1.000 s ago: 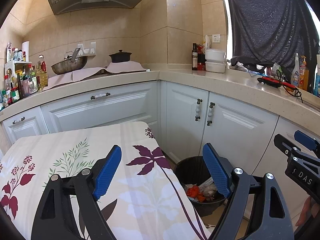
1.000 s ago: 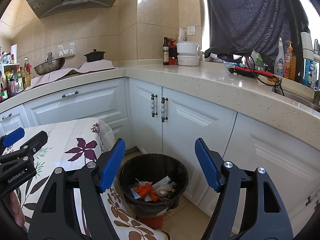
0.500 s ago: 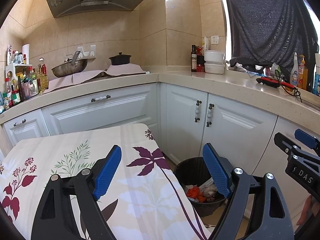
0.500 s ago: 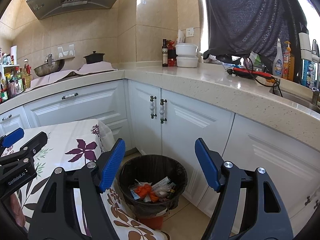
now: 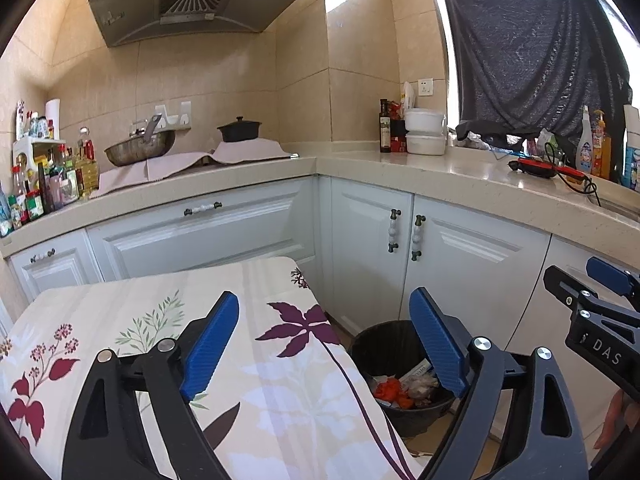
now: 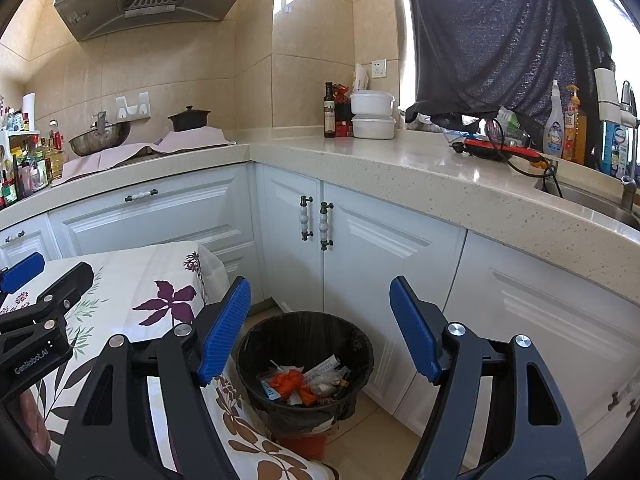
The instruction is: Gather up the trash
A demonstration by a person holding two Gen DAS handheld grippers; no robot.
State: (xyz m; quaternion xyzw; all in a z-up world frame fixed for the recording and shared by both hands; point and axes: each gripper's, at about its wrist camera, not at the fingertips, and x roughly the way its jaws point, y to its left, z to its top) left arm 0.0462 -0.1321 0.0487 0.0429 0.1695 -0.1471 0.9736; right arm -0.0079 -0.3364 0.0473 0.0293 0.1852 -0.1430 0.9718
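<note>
A black-lined trash bin (image 6: 256, 344) stands on the floor in the cabinet corner, holding orange scraps, wrappers and paper (image 6: 300, 384). My right gripper (image 6: 319, 282) hangs above and in front of it, open and empty. My left gripper (image 5: 322, 296) is over the edge of the floral-cloth table (image 5: 160, 320), its jaws opening with nothing between them. The bin (image 5: 372, 344) shows past its right finger. Each gripper appears at the edge of the other's view.
White cabinet doors (image 6: 360, 248) stand close behind the bin. The L-shaped counter (image 6: 400, 168) carries a wok, a black pot, bottles, white containers and a red corded tool. A sink (image 6: 616, 208) lies at the far right. A hand shows at the lower left (image 6: 32, 420).
The left gripper has shifted slightly, so the kitchen sits a little lower in its view. The right gripper has kept still. Nothing was taken hold of or let go.
</note>
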